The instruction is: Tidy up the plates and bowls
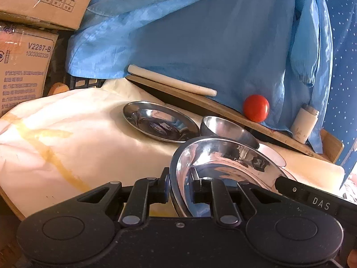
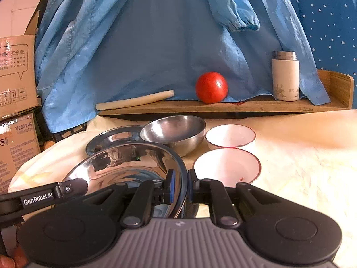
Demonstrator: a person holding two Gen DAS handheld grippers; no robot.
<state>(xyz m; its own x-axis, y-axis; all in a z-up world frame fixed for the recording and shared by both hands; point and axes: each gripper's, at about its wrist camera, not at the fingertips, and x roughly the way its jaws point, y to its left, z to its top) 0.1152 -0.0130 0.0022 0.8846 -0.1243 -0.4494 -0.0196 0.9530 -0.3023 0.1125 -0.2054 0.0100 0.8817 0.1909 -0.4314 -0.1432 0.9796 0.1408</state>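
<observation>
While both tools grip the same shiny round steel plate [image 2: 125,167] by opposite rims, you're mid-carry: stacking step, plate not yet set down. Left tool [image 1: 179,184] is pinched narrow on the rim nearest its camera; right tool [image 2: 181,185] likewise pinched on the plate's other rim, w/ the left tool's arm showing across the plate in the right wrist view.

Landmark = the round steel bowl [image 2: 175,134] on the cloth-covered surface [image 2: 301,156]. The held plate sits raised and tilted just in front of that bowl. A second flat steel plate [image 1: 159,122] lies just left of the bowl, partly tucked behind it. Two white red-rimmed bowls [image 2: 227,164] sit just right of the bowl, one in front of the other.

Next move, prob.: swing the held plate left past the steel bowl, level it over the resting plate, lower till rims nest, then let go. Watch the tilt; slick steel may slide in the tools. Keep clear of the bowl's lip en route.
</observation>
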